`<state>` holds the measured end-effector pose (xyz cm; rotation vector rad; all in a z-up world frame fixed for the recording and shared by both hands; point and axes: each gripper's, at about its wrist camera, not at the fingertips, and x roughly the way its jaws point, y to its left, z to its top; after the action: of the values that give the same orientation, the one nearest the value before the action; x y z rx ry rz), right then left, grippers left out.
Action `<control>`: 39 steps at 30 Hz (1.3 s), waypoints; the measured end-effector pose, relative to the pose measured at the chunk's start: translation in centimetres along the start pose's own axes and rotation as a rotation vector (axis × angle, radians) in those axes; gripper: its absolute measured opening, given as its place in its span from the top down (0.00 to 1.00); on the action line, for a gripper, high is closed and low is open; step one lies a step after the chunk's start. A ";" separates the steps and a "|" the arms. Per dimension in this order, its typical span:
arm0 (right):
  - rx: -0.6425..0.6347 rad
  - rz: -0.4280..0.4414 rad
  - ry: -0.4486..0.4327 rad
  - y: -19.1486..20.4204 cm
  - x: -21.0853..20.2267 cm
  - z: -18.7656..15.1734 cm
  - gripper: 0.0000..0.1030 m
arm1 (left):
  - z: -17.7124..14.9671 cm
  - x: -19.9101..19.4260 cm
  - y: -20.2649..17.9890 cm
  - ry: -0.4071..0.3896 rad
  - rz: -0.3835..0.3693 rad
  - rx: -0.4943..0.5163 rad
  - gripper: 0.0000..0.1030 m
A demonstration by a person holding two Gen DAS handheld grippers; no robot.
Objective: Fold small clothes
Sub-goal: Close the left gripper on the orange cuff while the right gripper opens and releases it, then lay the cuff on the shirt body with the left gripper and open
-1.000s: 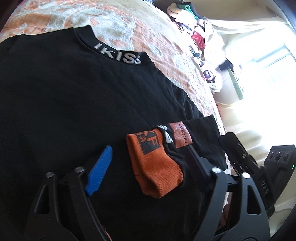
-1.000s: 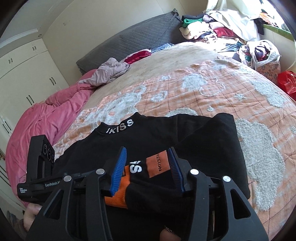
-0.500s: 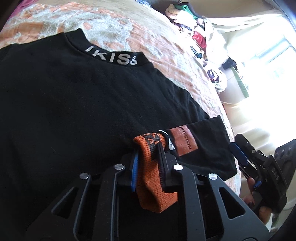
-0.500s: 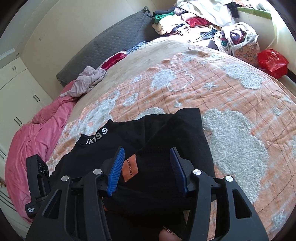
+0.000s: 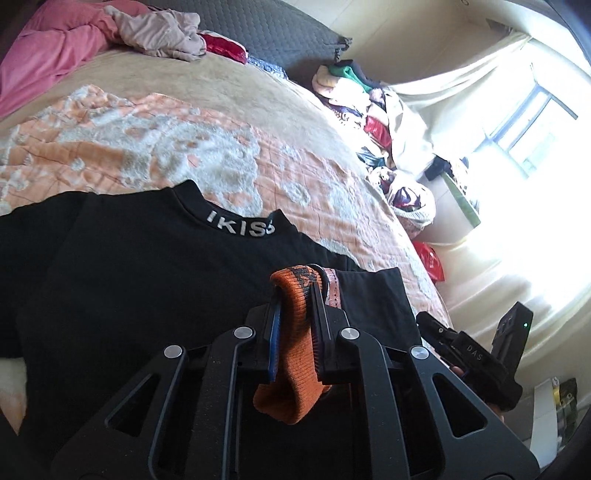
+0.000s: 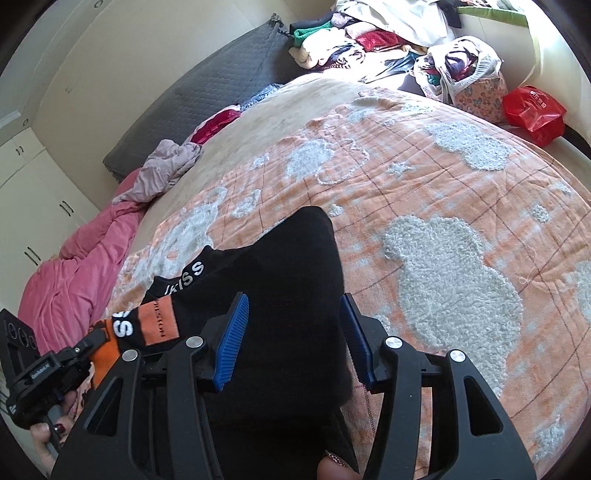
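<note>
Left gripper [image 5: 297, 321] is clamped tight on the sock [image 5: 293, 354], its ribbed orange cuff bulging between the pads and hanging below them, the leg trailing ahead over the black shirt [image 5: 129, 295]. Right gripper [image 6: 293, 339] stands half open, holding nothing, black cloth lying between its fingers. Looks like the fold is starting; next, the far end wants pinching and bringing to the cuff.

The T-shirt [image 5: 129, 295] lies on the bedspread [image 6: 424, 192], its collar toward the headboard cushion [image 6: 207, 92]. A sock [image 5: 295, 354] lies on the T-shirt's right part. Behind, near the cushion, lies a crumpled garment [image 6: 166, 170]; a clothes pile [image 6: 369, 33] stands beyond the bed's far-right corner.
</note>
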<state>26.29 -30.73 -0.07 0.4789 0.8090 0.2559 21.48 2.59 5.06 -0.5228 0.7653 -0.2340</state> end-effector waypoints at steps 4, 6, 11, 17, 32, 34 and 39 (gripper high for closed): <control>-0.010 -0.001 0.006 0.3 0.2 -0.2 0.52 | 0.3 -2.3 1.1 -0.040 0.013 -0.013 0.94; -0.013 -0.001 0.008 0.5 0.3 -0.2 0.52 | 0.5 -3.3 1.7 -0.058 0.029 -0.017 0.94; -0.031 -0.004 0.014 1.0 0.5 -0.4 0.52 | 1.0 -4.5 3.5 -0.075 0.056 -0.043 0.95; -0.083 -0.016 0.022 2.2 0.9 -0.9 0.52 | 0.7 -5.0 4.9 -0.070 0.088 -0.054 0.95; -0.179 -0.030 0.035 4.0 1.5 -1.6 0.52 | 0.2 -6.1 7.0 -0.086 0.173 -0.056 0.95; -0.199 -0.033 0.038 4.3 1.6 -1.8 0.52 | 0.2 -5.9 6.5 -0.079 0.179 -0.036 0.93; -0.273 -0.010 0.064 6.0 2.0 -2.7 0.52 | -0.9 -2.6 5.5 0.032 0.202 0.033 0.78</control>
<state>25.42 -23.94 0.06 0.2110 0.8239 0.3678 19.05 7.93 3.15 -0.4077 0.8380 -0.0677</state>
